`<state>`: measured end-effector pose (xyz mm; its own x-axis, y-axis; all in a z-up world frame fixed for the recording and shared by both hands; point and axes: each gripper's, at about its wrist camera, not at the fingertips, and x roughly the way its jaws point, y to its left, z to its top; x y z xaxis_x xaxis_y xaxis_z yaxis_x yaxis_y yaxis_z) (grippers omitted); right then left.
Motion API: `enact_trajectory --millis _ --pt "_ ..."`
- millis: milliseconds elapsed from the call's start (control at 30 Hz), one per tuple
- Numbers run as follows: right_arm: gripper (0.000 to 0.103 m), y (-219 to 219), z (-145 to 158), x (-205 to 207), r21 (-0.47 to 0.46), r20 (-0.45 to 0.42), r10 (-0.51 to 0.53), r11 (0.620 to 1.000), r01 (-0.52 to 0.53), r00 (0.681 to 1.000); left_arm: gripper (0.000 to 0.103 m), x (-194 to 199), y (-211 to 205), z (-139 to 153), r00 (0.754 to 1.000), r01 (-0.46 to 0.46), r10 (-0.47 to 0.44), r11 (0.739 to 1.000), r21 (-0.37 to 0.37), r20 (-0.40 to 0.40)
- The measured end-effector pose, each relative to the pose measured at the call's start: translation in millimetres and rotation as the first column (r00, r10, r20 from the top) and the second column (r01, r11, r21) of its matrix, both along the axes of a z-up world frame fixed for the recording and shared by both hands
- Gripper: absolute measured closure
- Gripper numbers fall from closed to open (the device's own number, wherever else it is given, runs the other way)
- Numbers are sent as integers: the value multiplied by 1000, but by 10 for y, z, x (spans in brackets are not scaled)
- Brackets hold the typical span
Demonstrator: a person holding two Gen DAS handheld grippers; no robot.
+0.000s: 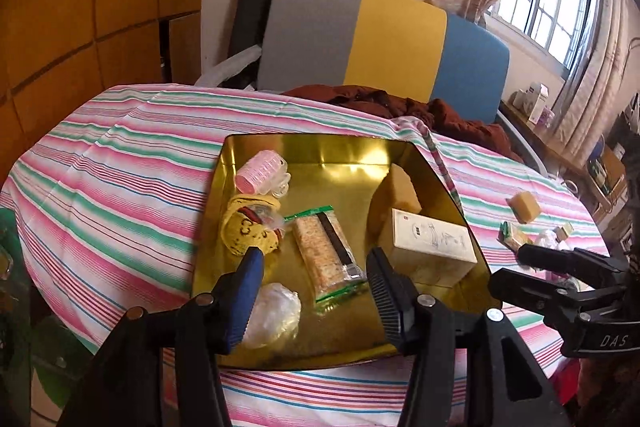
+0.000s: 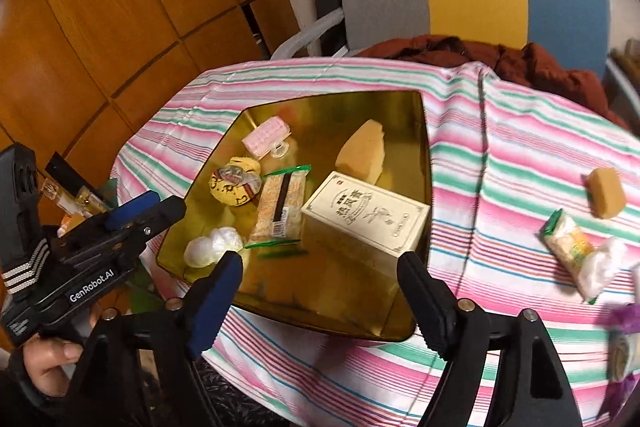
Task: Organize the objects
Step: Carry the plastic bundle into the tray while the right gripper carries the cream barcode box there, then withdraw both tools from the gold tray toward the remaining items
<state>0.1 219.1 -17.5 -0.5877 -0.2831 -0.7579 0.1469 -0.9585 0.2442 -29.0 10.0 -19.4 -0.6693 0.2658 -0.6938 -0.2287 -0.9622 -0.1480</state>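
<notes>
Two wrist fisheyes, both tilted down over the same gold tray (image 1: 320,147) on the striped tablecloth (image 1: 120,155).

The left wrist view looks forward between its own fingers (image 1: 248,291), close above the tray's near edge, facing the tricolour chair back (image 1: 384,39) and a window at the right. The right wrist view sits just to that side, its fingers (image 2: 216,291) framing the tray's near corner (image 2: 396,335). Shared: tray, its contents, cloth, chair. Each view catches the other gripper at its edge: right gripper (image 1: 520,267), left gripper (image 2: 168,207).
</notes>
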Motion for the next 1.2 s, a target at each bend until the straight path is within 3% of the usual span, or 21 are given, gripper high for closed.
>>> enact_trajectory --millis 367,867,1033,1200 --pt "11 74 34 171 139 -92 -80 986 93 993 49 113 210 -13 999 38 -39 998 -48 -7" --pt "6 712 -55 361 170 -79 -241 953 252 967 49 245 515 3 984 173 -175 984 -46 -27" --pt "6 1278 -21 534 192 -74 -369 906 376 927 49 282 668 14 970 242 -243 970 -35 -24" --pt "2 2060 67 832 208 -88 -554 803 559 828 49 322 906 20 947 319 -319 947 -30 -19"
